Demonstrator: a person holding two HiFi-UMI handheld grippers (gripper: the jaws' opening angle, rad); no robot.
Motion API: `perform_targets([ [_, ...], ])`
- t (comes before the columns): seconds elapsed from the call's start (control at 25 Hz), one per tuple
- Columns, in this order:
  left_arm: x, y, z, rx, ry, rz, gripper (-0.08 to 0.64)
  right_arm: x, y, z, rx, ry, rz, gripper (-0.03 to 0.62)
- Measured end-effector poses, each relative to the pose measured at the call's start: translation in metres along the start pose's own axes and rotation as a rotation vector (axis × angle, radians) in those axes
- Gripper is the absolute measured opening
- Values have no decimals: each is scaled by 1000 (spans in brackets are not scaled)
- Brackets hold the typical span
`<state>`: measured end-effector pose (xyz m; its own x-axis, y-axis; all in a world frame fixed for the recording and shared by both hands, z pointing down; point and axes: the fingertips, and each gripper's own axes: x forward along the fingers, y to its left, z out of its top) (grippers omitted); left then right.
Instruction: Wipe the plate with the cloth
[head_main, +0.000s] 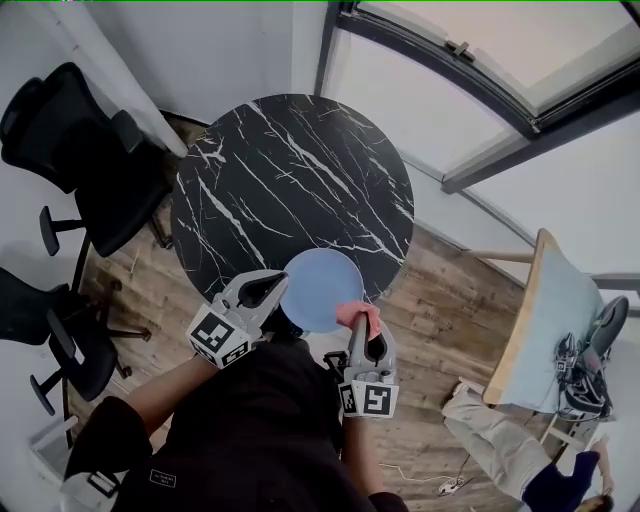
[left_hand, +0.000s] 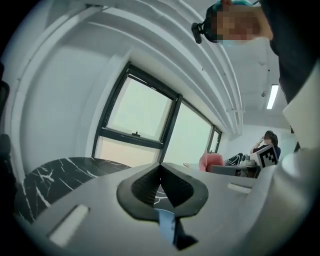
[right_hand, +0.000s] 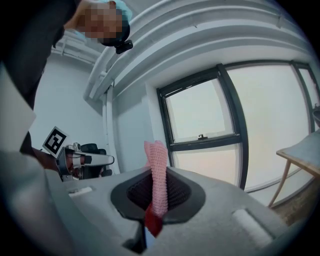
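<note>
Crowding the desk's left side, two office chairs; open room across the marble top beyond. Clenching the left tool on the blue plate's rim, over the desk's near edge; only a blue sliver showing low between its pads, probably that rim. Pinching the pink cloth upright in the right tool, just beside the plate's near-right rim. Cut off rightward, a pale table.

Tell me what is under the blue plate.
In the head view the blue plate, pinched at its rim by the left gripper, overlaps the marble table at its near edge and the wooden floor. Anything directly beneath it is covered.
</note>
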<state>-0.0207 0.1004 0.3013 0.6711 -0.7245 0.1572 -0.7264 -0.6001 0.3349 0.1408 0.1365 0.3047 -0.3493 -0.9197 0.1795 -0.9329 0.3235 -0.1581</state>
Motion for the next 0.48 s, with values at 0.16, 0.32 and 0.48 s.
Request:
perform_targets([
  [0.16,2,-9,11,84,-31,0,2,-3,-2,-1,-11,7,-12,11],
  [0.32,3,-17,6,115,-4,-13,2,-4,-6,2,-17,11,-22,11],
  [0.48,7,-18,0,123,11,-20,2,-3,-9,7,-16,6,-25,11],
])
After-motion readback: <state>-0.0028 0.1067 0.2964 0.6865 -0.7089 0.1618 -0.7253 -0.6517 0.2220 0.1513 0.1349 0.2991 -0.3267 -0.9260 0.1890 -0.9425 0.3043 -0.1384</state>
